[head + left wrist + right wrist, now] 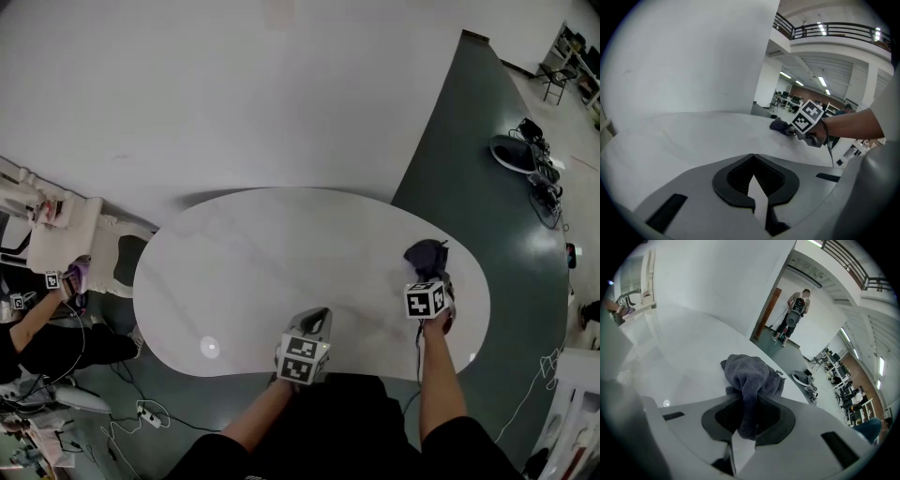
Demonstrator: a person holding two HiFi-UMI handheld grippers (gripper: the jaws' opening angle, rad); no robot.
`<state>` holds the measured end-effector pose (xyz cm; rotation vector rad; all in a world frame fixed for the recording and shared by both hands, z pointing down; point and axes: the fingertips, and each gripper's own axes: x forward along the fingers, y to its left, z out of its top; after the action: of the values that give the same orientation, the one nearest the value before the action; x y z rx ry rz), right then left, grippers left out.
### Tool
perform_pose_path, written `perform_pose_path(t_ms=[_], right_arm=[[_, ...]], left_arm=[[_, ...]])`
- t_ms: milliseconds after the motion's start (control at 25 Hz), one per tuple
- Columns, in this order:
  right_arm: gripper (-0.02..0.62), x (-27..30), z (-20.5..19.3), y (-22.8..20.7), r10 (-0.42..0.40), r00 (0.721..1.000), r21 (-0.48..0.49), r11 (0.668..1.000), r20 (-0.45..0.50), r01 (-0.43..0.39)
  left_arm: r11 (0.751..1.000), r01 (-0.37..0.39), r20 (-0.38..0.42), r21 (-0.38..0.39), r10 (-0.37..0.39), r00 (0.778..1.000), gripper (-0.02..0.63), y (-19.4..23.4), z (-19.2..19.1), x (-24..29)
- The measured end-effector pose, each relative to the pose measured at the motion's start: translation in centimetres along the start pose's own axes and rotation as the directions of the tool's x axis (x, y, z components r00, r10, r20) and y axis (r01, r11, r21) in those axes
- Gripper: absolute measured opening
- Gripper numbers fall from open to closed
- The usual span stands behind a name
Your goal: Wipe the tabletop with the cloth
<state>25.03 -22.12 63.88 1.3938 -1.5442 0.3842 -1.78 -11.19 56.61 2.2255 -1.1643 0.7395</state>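
Right gripper (746,401) fingers pinching a fuzzy grey cloth (752,373) fold, clear only in its own view, glossy white oval tabletop (253,272), left gripper (753,157) fingers clenched, empty

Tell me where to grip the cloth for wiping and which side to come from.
Grip the raised fold at the near edge of the cloth, coming in low from the person's side, as the right gripper does: it is shut on that fold. The rest lies bunched on the table beyond, likely free to drag.
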Motion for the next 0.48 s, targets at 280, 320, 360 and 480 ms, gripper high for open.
perform_pose_path(t_ms=[280,320,360,480], right_arm=[[0.044,-0.1,2.9,3.4,0.037,0.999,-0.054,0.998,0.016,-0.036],[0.044,-0.1,3.4,3.9,0.042,0.999,-0.063,0.997,0.018,-0.041],[0.044,-0.1,3.8,4.5,0.049,0.999,-0.069,0.997,0.02,-0.047],[0.044,-0.1,5.0,6.3,0.069,0.997,-0.085,0.994,0.028,-0.066]], left_arm=[[0.999,-0.023,0.007,-0.038,0.023,1.0,0.006,2.3,-0.7,-1.4],[0.999,-0.027,0.008,-0.045,0.028,1.0,0.006,2.6,-0.8,-1.6],[0.998,-0.031,0.01,-0.052,0.032,0.999,0.006,2.9,-0.9,-1.8],[0.997,-0.045,0.021,-0.068,0.047,0.999,0.006,4.1,-1.4,-2.2]])
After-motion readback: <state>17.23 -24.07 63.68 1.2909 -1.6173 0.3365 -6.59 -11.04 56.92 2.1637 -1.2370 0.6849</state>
